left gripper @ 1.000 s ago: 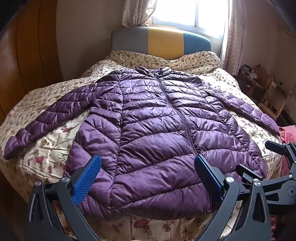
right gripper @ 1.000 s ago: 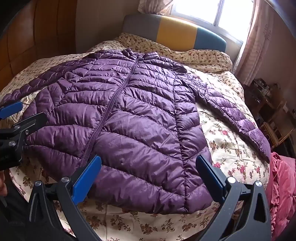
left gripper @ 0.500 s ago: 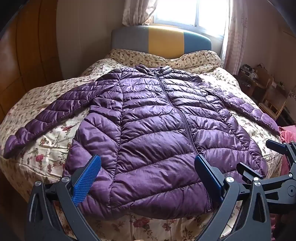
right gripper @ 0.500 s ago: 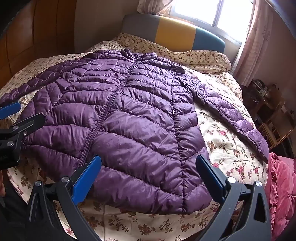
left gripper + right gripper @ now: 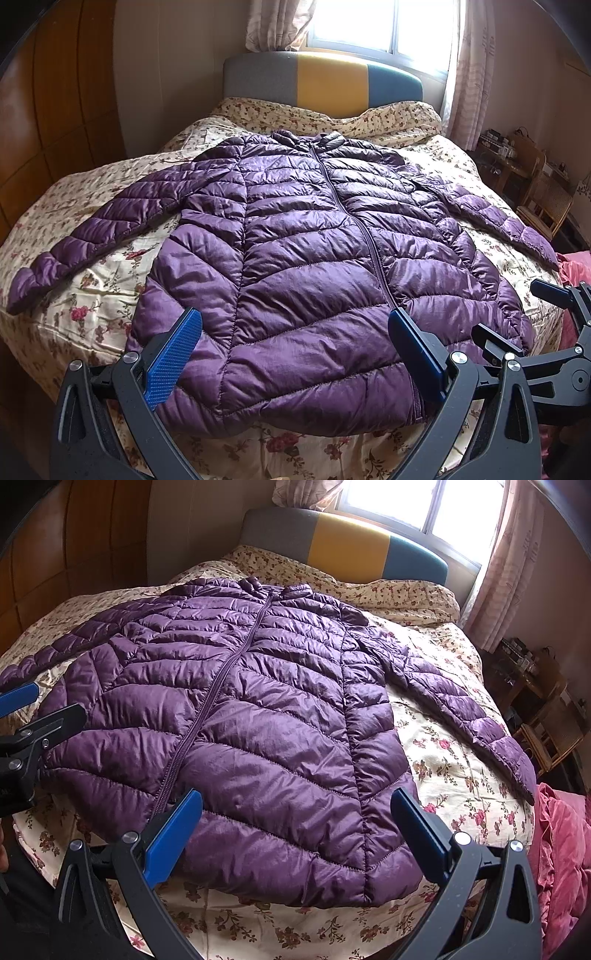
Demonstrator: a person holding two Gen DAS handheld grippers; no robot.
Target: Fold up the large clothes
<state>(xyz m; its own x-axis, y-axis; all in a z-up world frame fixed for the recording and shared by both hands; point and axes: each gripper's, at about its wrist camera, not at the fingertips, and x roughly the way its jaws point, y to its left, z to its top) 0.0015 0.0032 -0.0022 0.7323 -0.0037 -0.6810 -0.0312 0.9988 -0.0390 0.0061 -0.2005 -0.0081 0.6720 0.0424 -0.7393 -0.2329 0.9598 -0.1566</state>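
Purple quilted jacket (image 5: 314,266): zipped, front up, flat on the floral bed (image 5: 92,302), both sleeves spread outward, collar toward the headboard (image 5: 325,86). Your left tool (image 5: 293,354) and right tool (image 5: 295,834): both spread wide, holding nothing, above the jacket's hem.

Our left gripper (image 5: 293,354) is built from dark grey, faintly speckled plastic arms with triangular cut-outs, joined by round silver screws. Its fingers (image 5: 173,360) carry bright blue pads with a fine dotted grip texture; the opposite pad looks darker navy from its edge. Our right gripper (image 5: 295,836) has the same dark frame, silver screws and smooth blue pads (image 5: 173,838). A sliver of bare skin (image 5: 3,853) shows at the right camera's left edge.
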